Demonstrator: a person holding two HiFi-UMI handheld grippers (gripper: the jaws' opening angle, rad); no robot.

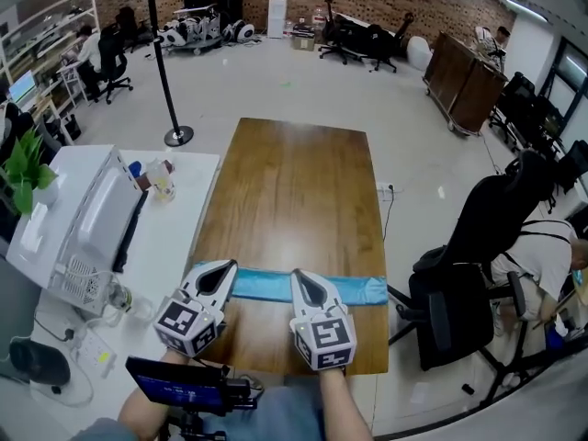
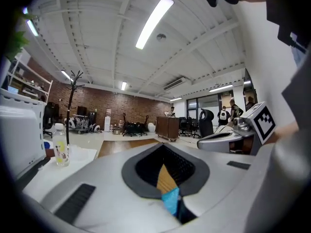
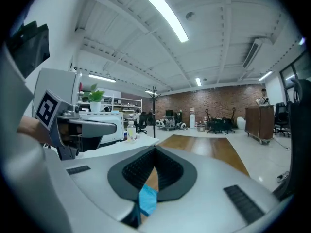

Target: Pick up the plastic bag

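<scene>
**A blue plastic bag (image 1: 356, 289) is held pulled out between two tools, over the near end of the brown surface (image 1: 294, 191).**

The left tool (image 1: 223, 270) is pinched shut on one end of the plastic bag. The right tool (image 1: 303, 279) is pinched shut on it further along, so the bag is likely kept long and flat and stopped from drooping. Only in the head view is the whole strip seen, with a loose end sticking out past the right tool. Only in the two gripper views is the small blue bit seen caught between each pair of jaws. Whether the bag is off the surface cannot be told.
</scene>
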